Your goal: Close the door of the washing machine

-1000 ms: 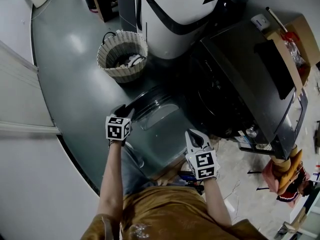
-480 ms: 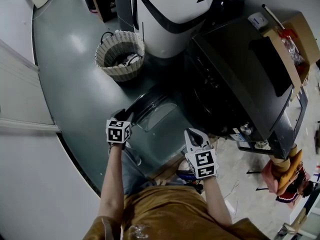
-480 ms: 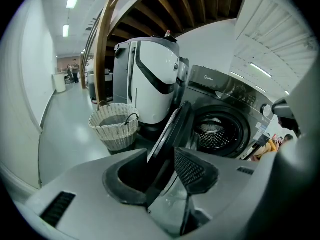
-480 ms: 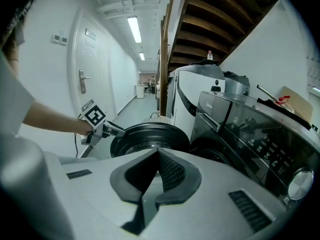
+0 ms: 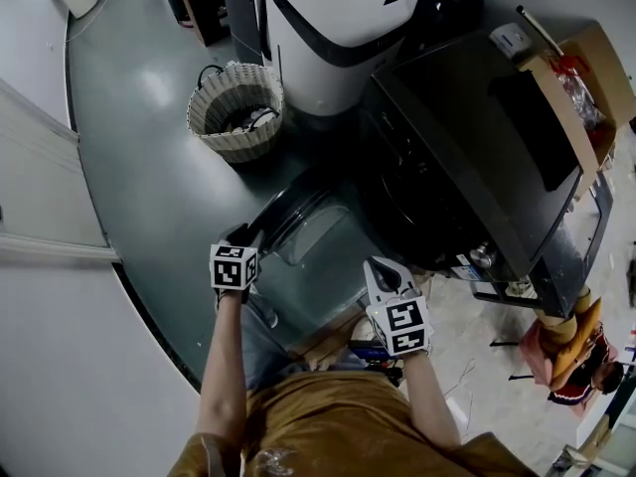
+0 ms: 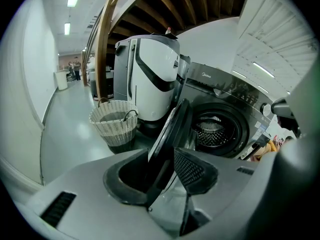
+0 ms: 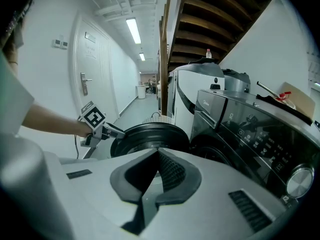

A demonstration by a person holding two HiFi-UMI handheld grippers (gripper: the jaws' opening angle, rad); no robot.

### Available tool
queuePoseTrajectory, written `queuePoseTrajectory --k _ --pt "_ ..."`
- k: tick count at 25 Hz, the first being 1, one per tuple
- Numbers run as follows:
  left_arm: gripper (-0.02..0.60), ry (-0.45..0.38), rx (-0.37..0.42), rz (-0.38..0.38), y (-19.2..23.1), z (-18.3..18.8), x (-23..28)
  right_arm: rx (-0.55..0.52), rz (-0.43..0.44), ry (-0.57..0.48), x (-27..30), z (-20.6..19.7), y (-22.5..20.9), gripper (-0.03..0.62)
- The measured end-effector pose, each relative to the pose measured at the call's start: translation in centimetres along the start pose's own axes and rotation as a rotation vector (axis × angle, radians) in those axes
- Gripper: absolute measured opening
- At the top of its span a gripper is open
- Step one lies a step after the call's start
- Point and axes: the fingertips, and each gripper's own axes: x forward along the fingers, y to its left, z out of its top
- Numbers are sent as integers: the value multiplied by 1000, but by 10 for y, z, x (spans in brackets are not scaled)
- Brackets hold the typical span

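1. Nearest the person, the right gripper (image 5: pixel 383 272) hangs free. Its jaws are closed together on nothing, and it points toward the machine.
2. Just beyond it, the left gripper (image 6: pixel 165 159) straddles the free rim of the round, glossy black washing-machine door with a clear glass window (image 5: pixel 310 229). Its jaws stand wide and have just been closing. The rim lies between them, against the outer jaw, but the pads do not look clamped on it yet.
3. The step in hand appears to be taking the door by its edge. The next move calls for a level sweep along the hinge's arc, then a firm press so the latch catches.
4. The door stands swung well out from the machine's front, nearly edge-on in the left gripper view, with its glass bowl bulging toward the opening.
5. Behind it is the dark front-loading washing machine (image 5: pixel 467 147), its steel drum showing in the open mouth.
6. Farthest off, a pale woven basket (image 5: pixel 236 112) sits on the floor near a tall white appliance (image 5: pixel 338 28).
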Motion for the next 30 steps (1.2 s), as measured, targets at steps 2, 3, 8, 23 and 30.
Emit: queuePoseTrajectory --k 2,3,8,23,30 --pt "175 11 1 1 -4 -2 -1 2 9 -3 -3 -1 -2 14" --pt "175 16 0 1 -7 -3 -1 4 11 -4 -5 -2 -3 14" --pt "170 29 -7 5 -18 -9 -3 12 17 -6 -14 -6 -7 14" --pt "156 55 -37 2 -66 -28 -6 14 42 -15 -48 -22 -27 12" --pt "152 61 -50 5 -88 -33 -6 21 48 -4 -62 -34 -41 14"
